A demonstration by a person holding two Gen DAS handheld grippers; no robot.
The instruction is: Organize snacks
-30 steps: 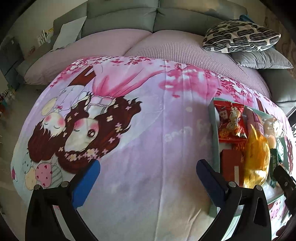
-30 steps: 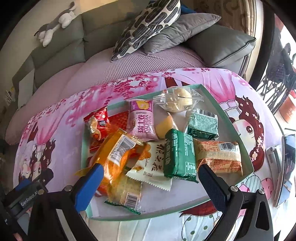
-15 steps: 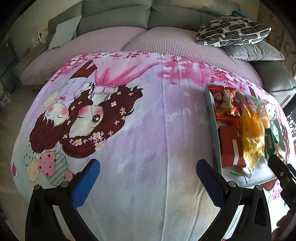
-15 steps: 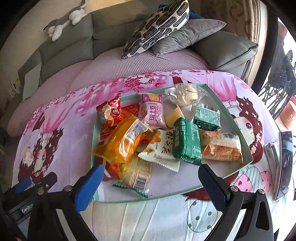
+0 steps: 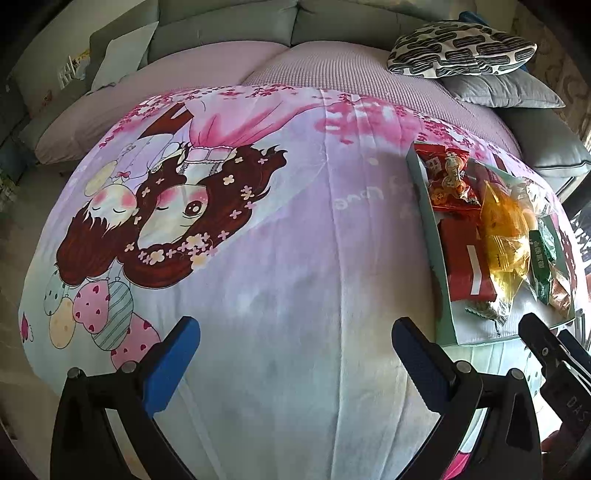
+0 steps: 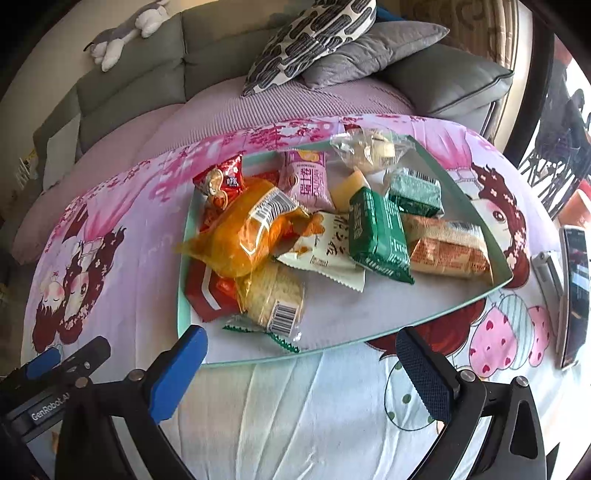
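Observation:
A pale green tray (image 6: 369, 334) lies on a cartoon-printed blanket and holds several snack packets in a loose heap. Among them are an orange bag (image 6: 247, 236), a red packet (image 6: 221, 181), a pink packet (image 6: 306, 181), a dark green packet (image 6: 376, 232) and a clear cracker pack (image 6: 275, 299). My right gripper (image 6: 301, 369) stands open just short of the tray's near rim, nothing between its fingers. My left gripper (image 5: 295, 354) is open over bare blanket, with the tray (image 5: 443, 314) off to its right and the orange bag (image 5: 504, 229) showing there.
A grey sofa (image 5: 221, 22) with a patterned cushion (image 6: 310, 33) and a grey cushion (image 6: 373, 51) runs behind the blanket. A plush toy (image 6: 122, 33) lies on the sofa back. A phone (image 6: 574, 291) rests on the blanket right of the tray. The blanket (image 5: 295, 258) left of the tray is bare.
Both grippers have drawn back and up a little, so the tray and blanket sit farther off and more of each shows. Both stay open. No snack has moved.

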